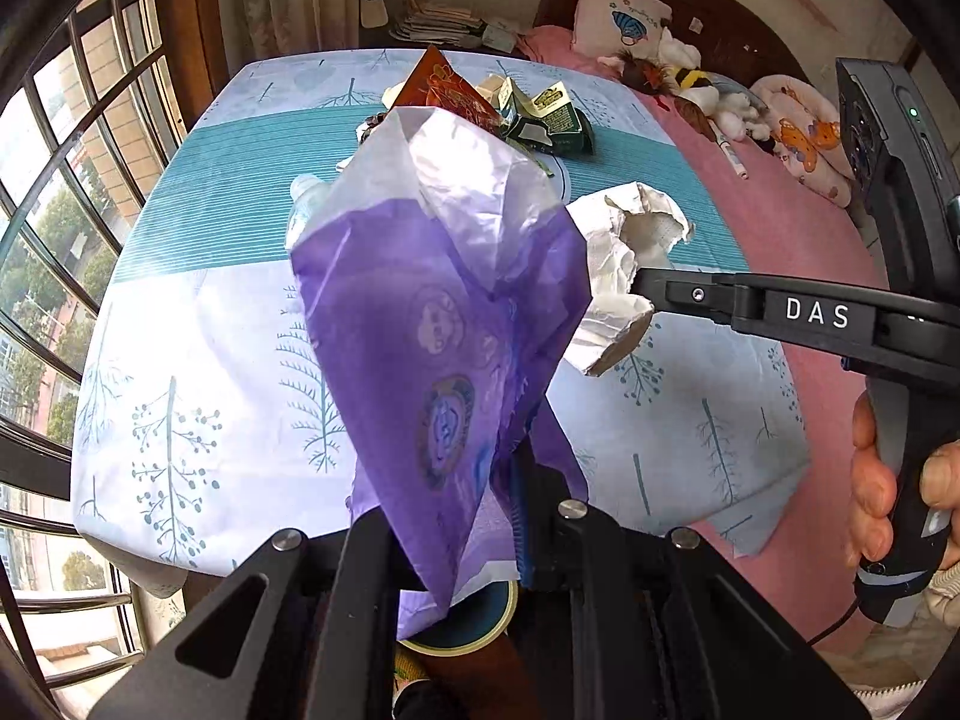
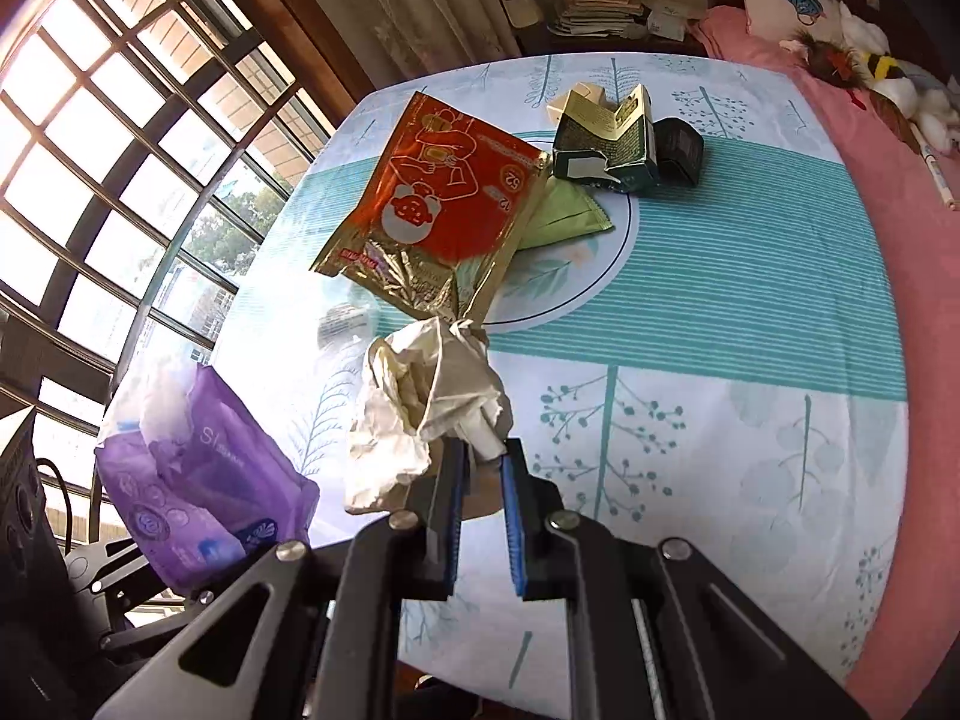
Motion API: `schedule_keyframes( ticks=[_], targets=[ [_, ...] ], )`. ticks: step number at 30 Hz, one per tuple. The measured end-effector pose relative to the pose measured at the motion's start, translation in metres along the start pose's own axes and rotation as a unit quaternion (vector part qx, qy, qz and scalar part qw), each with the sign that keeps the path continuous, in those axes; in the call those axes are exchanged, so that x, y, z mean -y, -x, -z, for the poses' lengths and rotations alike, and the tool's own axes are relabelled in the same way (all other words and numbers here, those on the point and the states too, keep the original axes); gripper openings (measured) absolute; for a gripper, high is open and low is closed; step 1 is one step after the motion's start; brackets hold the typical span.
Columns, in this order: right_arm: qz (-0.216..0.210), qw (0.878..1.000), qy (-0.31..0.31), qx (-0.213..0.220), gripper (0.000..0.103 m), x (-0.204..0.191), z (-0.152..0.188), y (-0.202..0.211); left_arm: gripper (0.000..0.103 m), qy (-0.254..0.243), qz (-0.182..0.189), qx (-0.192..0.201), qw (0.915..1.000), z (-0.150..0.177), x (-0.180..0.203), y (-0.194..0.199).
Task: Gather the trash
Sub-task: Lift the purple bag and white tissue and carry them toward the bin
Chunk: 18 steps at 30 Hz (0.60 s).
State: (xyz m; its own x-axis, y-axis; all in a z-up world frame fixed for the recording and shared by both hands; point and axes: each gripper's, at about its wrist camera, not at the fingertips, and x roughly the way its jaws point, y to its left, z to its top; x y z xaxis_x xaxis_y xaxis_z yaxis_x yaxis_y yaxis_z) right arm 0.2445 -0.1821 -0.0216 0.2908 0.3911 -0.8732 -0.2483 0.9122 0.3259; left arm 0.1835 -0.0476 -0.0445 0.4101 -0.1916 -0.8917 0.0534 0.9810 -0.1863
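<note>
Tree-print tablecloth [image 2: 690,432]; left gripper [image 1: 456,540] clamps purple bag [image 1: 444,324]; "DAS"-marked right gripper [image 2: 480,468] pinches crumpled paper [image 2: 420,408].

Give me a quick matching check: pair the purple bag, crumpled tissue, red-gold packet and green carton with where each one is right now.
Things:
1. purple bag
2. crumpled tissue
3. red-gold packet
4. green carton

Places:
A. lying on the tablecloth, nearer the window
B. clamped in the left gripper
C. standing at the far end of the table
D. pinched by the right gripper

Pairs: 1-B, 2-D, 3-A, 4-C
</note>
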Motion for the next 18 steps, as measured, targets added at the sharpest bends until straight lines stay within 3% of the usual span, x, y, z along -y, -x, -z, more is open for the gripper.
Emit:
schedule_keyframes(
  ticks=[9,18],
  targets=[
    [0.015,0.998,-0.057,0.022,0.012,-0.051,0.109,0.028,0.012,-0.076,0.028,0.003,0.9967,0.076,-0.018,0.033],
    [0.047,0.994,-0.095,-0.032,0.012,-0.065,0.192,0.008,0.012,-0.074,0.066,-0.021,0.9949,0.146,-0.031,0.036]
  ],
)
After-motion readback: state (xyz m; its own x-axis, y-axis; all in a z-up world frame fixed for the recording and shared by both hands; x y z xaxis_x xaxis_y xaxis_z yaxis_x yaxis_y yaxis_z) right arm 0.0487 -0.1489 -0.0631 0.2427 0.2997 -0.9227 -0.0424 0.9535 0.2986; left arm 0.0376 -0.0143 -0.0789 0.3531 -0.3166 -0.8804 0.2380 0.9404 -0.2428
